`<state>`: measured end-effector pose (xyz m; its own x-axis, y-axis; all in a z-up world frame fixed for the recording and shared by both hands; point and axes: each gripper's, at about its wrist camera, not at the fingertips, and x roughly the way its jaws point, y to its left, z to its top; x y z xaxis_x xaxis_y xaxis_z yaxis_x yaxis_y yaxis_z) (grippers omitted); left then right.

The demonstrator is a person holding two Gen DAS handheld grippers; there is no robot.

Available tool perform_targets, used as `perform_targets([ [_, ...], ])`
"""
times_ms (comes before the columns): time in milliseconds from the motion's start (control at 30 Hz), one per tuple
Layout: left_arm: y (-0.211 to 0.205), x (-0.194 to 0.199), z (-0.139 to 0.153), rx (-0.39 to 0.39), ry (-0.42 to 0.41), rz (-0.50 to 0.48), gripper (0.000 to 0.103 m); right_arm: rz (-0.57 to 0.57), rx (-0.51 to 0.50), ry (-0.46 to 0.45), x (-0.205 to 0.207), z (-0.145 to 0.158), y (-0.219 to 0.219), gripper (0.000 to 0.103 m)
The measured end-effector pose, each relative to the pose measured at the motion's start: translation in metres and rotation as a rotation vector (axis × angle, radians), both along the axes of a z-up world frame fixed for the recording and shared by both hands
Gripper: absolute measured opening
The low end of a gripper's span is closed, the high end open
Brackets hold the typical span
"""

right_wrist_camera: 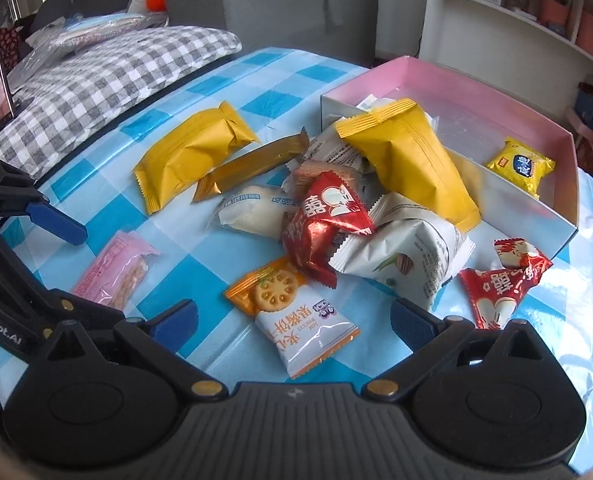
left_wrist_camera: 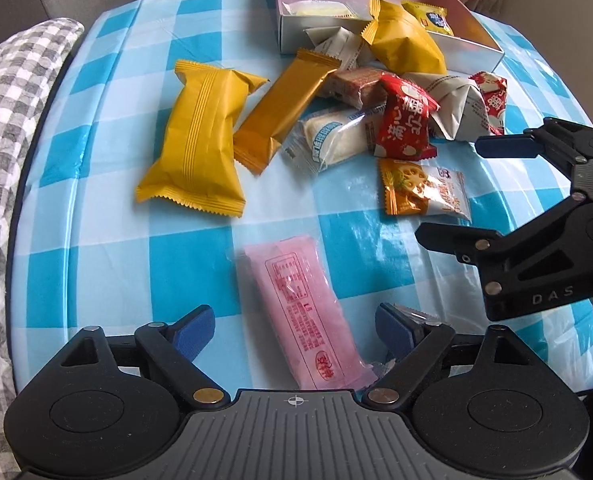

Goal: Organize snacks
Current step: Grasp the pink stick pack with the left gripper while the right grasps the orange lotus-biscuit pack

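my left gripper (left_wrist_camera: 294, 332) open, straddling pink wafer pack (left_wrist_camera: 302, 312), pads not touching. my right gripper (right_wrist_camera: 292, 320) open over lotus biscuit packet (right_wrist_camera: 296, 316), nothing gripped.

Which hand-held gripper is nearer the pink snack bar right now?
Left. The left hand-held gripper hangs over the pink snack bar, which lies between its open pads. The right hand-held gripper is off to the side, over the biscuit packet.

Both wrist cameras look steeply down, close over the checked tablecloth (left_wrist_camera: 96, 240), sharing the biscuit packet (right_wrist_camera: 296, 320) and pink-lined box (right_wrist_camera: 456, 92).
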<state>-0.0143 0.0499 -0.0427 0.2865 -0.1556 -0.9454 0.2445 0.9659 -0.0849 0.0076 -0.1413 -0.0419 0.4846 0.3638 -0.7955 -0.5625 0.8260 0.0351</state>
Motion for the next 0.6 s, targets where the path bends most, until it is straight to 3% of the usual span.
perform_targets([
  [167,0.000,-0.001,-0.003,0.017,0.010,-0.013,0.055,0.037,0.010,0.027,0.000,-0.009,0.002,0.097],
  [267,0.000,-0.001,-0.001,0.035,-0.015,-0.016,0.038,0.049,-0.008,0.029,-0.002,-0.013,0.003,0.089],
  [600,0.013,0.012,0.001,0.066,-0.134,0.036,0.034,0.143,0.012,0.070,-0.017,-0.008,0.011,0.075],
])
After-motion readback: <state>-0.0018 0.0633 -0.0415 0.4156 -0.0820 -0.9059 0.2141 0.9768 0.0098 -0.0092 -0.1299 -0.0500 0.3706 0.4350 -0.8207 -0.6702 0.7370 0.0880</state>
